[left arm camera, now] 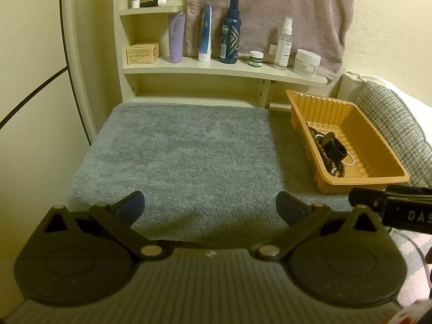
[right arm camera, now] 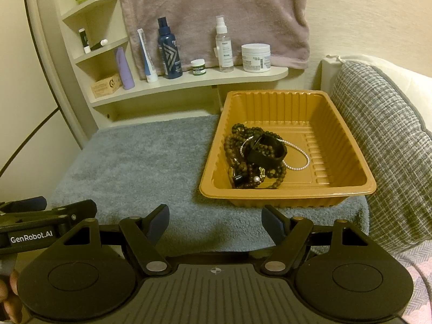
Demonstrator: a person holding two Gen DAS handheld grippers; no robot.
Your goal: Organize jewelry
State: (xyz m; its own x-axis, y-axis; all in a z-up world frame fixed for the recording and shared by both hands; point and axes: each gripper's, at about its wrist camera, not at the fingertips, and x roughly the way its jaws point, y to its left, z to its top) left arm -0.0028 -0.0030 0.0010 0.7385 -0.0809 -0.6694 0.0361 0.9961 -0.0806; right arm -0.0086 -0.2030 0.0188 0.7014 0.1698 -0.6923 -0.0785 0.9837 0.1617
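An orange ribbed plastic tray [right arm camera: 337,124] [left arm camera: 378,140] rests on the right part of a grey-blue towel [right arm camera: 129,162] [left arm camera: 189,148]. Inside it lies a tangle of jewelry: dark beaded strands [right arm camera: 237,151] [left arm camera: 321,148], a wide black cuff [right arm camera: 267,151] [left arm camera: 334,148] and a thin pearl bracelet [right arm camera: 299,156]. My right gripper [right arm camera: 216,222] hovers open over the towel's near edge, just short of the tray, with nothing between its fingers. My left gripper [left arm camera: 210,208] stands open and empty over the towel's near side, left of the tray.
A cream shelf [right arm camera: 216,81] behind the towel carries bottles, tubes and jars, with a pink towel [right arm camera: 216,13] hanging above. A grey checked cushion [right arm camera: 383,148] presses against the tray's right side. A cream wall stands at the left.
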